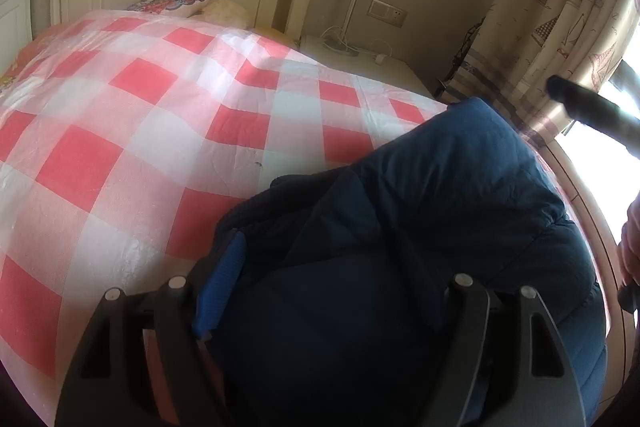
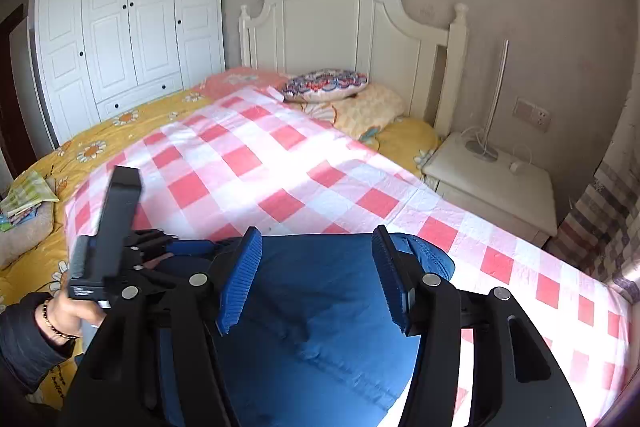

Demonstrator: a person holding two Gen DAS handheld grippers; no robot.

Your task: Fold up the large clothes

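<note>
The blue jacket [image 2: 320, 307] lies bunched on the bed's [image 2: 280, 167] near edge, right under both grippers. The right gripper [image 2: 316, 279] hangs above it, jaws partly apart – nothing held. The left gripper [image 1: 336, 291] sits low over the jacket, jaws wide, with dark cloth bulging between them – I cannot tell if it grips. The jacket looks puffy and creased. A pillow [image 2: 324, 85] rests by the headboard [image 2: 340, 23]; a nightstand [image 2: 492, 179] stands beside the bed.
</note>
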